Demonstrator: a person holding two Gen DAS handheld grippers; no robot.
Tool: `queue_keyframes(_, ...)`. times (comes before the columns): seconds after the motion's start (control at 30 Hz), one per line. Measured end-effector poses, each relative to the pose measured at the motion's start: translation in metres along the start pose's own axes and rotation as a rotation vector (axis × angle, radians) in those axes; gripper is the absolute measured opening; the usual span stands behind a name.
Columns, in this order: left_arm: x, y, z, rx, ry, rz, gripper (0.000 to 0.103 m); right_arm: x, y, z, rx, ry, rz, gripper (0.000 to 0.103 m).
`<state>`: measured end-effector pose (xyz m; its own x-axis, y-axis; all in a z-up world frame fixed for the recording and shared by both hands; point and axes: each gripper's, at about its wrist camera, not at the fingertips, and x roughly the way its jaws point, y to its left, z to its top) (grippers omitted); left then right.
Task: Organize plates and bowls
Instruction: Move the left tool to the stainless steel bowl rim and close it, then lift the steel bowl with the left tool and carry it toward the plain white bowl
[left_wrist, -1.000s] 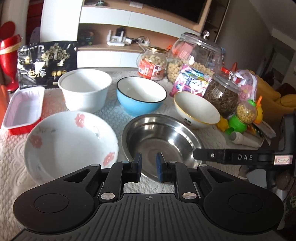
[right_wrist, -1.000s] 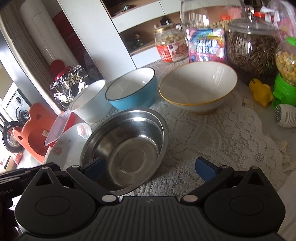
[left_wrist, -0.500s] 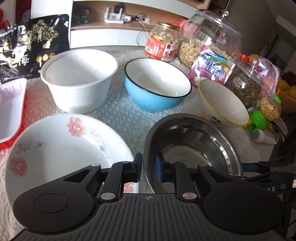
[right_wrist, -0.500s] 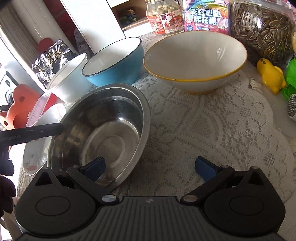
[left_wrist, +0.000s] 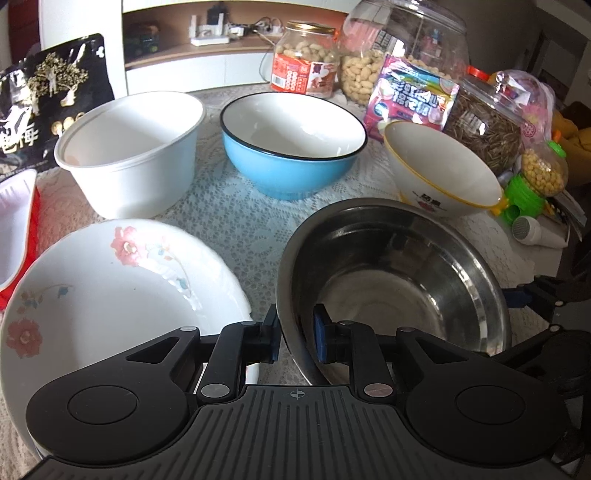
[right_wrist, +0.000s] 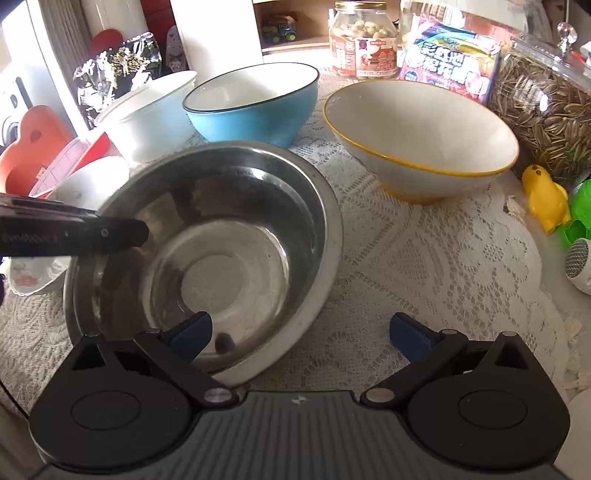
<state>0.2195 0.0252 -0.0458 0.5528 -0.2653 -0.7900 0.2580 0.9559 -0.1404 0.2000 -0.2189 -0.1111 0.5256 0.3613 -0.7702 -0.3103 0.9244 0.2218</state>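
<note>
A steel bowl (left_wrist: 391, 273) sits on the lace cloth, also in the right wrist view (right_wrist: 221, 251). My left gripper (left_wrist: 297, 338) straddles its near-left rim, one pad outside and one inside, with a narrow gap; I cannot tell if the pads touch the rim. My right gripper (right_wrist: 301, 334) is open, its left finger over the bowl's near rim, its right finger over bare cloth. A floral plate (left_wrist: 110, 295) lies left of the steel bowl. Behind stand a white bowl (left_wrist: 133, 155), a blue bowl (left_wrist: 291, 147) and a yellow-rimmed bowl (left_wrist: 439, 173).
Snack jars (left_wrist: 306, 62), a candy bag (left_wrist: 410, 96) and a seed jar (right_wrist: 543, 107) line the back. A red tray (left_wrist: 14, 218) is at the left. A green toy (left_wrist: 532, 188) and a yellow duck (right_wrist: 546, 195) sit at the right edge.
Both grippers moved forward and down toward the steel bowl. The left gripper's pads now sit on either side of its rim; the right gripper's left finger reaches over the bowl.
</note>
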Motion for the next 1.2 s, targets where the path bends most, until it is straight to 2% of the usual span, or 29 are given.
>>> queue_keyframes(0.07, 0.0, 0.0, -0.001, -0.002, -0.004, 0.002, 0.02, -0.008, -0.012, 0.008, 0.063, -0.012, 0.074, 0.087)
queue_keyframes(0.1, 0.0, 0.0, -0.001, -0.005, -0.004, 0.0, 0.02, -0.012, -0.016, 0.01, 0.091, -0.029, 0.083, 0.087)
queue_keyframes(0.17, -0.001, 0.001, -0.001, -0.012, -0.006, -0.004, 0.02, -0.019, -0.02, 0.017, 0.123, -0.086, 0.057, 0.087)
queue_keyframes(0.23, -0.001, 0.003, -0.001, -0.022, -0.008, -0.01, 0.02, -0.017, -0.017, 0.023, 0.114, -0.121, -0.004, 0.084)
queue_keyframes(0.3, -0.001, 0.005, -0.002, -0.036, -0.016, -0.024, 0.02, -0.011, -0.013, 0.028, 0.098, -0.113, -0.036, 0.066)
queue_keyframes(0.33, -0.001, 0.007, -0.002, -0.046, -0.017, -0.034, 0.02, -0.007, -0.009, 0.03, 0.095, -0.095, -0.032, 0.06)
queue_keyframes(0.37, -0.002, 0.008, -0.003, -0.056, -0.016, -0.047, 0.019, -0.002, -0.004, 0.032, 0.093, -0.07, -0.013, 0.049)
queue_keyframes(0.4, -0.003, 0.01, -0.002, -0.07, -0.011, -0.055, 0.022, -0.001, 0.001, 0.033, 0.094, -0.059, -0.015, 0.049)
queue_keyframes(0.47, -0.009, 0.014, -0.001, -0.095, 0.002, -0.031, 0.019, -0.002, 0.015, 0.035, 0.072, -0.08, -0.041, 0.049)
queue_keyframes(0.57, -0.034, 0.027, 0.001, -0.125, -0.031, -0.074, 0.02, -0.015, 0.035, 0.041, 0.047, -0.137, -0.073, 0.05)
queue_keyframes(0.7, -0.083, 0.052, 0.008, -0.155, -0.151, 0.006, 0.02, -0.029, 0.072, 0.063, 0.006, -0.166, 0.037, 0.05)
queue_keyframes(0.77, -0.103, 0.067, 0.008, -0.19, -0.186, 0.04, 0.026, -0.028, 0.101, 0.071, -0.054, -0.174, 0.057, 0.051)
queue_keyframes(0.87, -0.116, 0.092, -0.001, -0.218, -0.173, 0.101, 0.027, -0.006, 0.136, 0.08, -0.107, -0.124, 0.087, 0.052)
queue_keyframes(1.0, -0.105, 0.121, -0.019, -0.28, -0.117, 0.18, 0.027, 0.026, 0.172, 0.078, -0.157, -0.046, 0.1, 0.051)
queue_keyframes(1.13, -0.087, 0.133, -0.028, -0.285, -0.056, 0.241, 0.026, 0.035, 0.196, 0.068, -0.257, -0.088, 0.036, 0.051)
queue_keyframes(1.2, -0.079, 0.137, -0.03, -0.288, -0.033, 0.256, 0.023, 0.037, 0.2, 0.065, -0.286, -0.088, 0.026, 0.053)
